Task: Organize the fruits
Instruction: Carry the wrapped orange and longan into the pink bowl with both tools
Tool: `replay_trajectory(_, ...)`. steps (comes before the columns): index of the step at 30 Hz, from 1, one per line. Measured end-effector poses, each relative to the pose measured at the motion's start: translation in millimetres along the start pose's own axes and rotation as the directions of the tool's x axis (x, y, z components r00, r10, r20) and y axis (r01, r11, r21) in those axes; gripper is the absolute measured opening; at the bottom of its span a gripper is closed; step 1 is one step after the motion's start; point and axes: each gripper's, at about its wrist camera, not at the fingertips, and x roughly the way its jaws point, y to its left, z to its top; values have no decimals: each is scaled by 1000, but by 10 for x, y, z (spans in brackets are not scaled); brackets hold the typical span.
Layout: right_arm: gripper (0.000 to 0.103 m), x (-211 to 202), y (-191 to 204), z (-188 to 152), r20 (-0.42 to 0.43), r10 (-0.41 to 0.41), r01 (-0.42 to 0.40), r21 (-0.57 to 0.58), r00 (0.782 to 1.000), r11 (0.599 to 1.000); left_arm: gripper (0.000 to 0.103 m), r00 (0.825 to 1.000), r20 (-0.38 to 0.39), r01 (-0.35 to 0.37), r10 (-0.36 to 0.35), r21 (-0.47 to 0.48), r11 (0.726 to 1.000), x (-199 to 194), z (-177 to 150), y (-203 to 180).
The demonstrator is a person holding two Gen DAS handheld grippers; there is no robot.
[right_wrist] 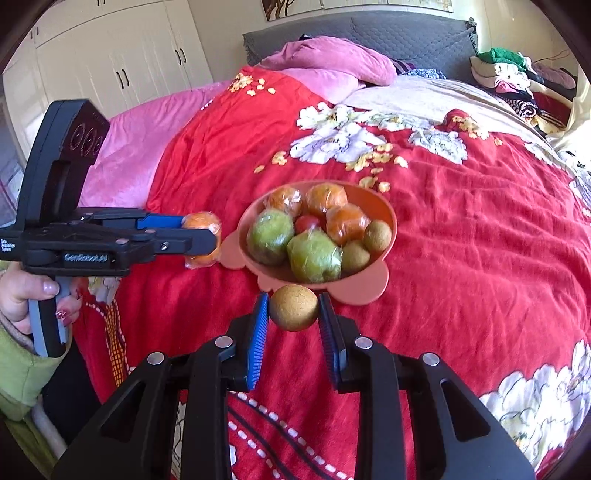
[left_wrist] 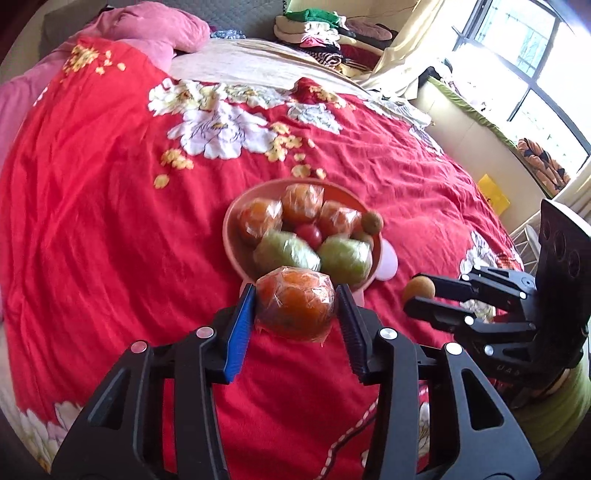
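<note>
A pink bowl [left_wrist: 231,236] [right_wrist: 388,214] sits on the red bedspread and holds several wrapped oranges, two wrapped green fruits [left_wrist: 286,251], a red tomato [left_wrist: 309,233] and brown kiwis [right_wrist: 376,235]. My left gripper [left_wrist: 295,301] is shut on a plastic-wrapped orange [left_wrist: 295,302] just in front of the bowl's near rim; it also shows in the right wrist view [right_wrist: 201,240]. My right gripper [right_wrist: 293,308] is shut on a round brown kiwi [right_wrist: 293,307] just before the bowl; it also shows in the left wrist view [left_wrist: 419,293], right of the bowl.
The red flowered bedspread [left_wrist: 110,221] covers the bed. Pink pillows [right_wrist: 332,62] and a grey headboard [right_wrist: 406,33] lie at the far end. Folded clothes [left_wrist: 325,33] are stacked far right. White wardrobes [right_wrist: 110,55] stand left; a window [left_wrist: 535,55] is right.
</note>
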Motion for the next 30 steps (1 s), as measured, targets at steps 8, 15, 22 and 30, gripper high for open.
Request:
replay_trajectory(8, 26, -21, -92, 184, 34, -15, 15, -13, 999, 1000, 36, 1000, -1, 0, 0, 37, 999, 175, 359, -76)
replay_trajectory(15, 26, 43, -178, 289, 46, -23, 24, -16, 999, 1000, 36, 1000, -19, -4, 5, 47, 999, 364, 521, -91)
replay_trajectory(22, 26, 124, -249, 334, 43, -24, 25, -15, 999, 1000, 36, 999, -43, -5, 7, 47, 999, 530, 604, -76)
replay_trajectory(30, 26, 263, -274, 361, 27, -34, 35, -26, 999, 999, 36, 998, -60, 2, 0, 31, 1000, 625, 596, -12)
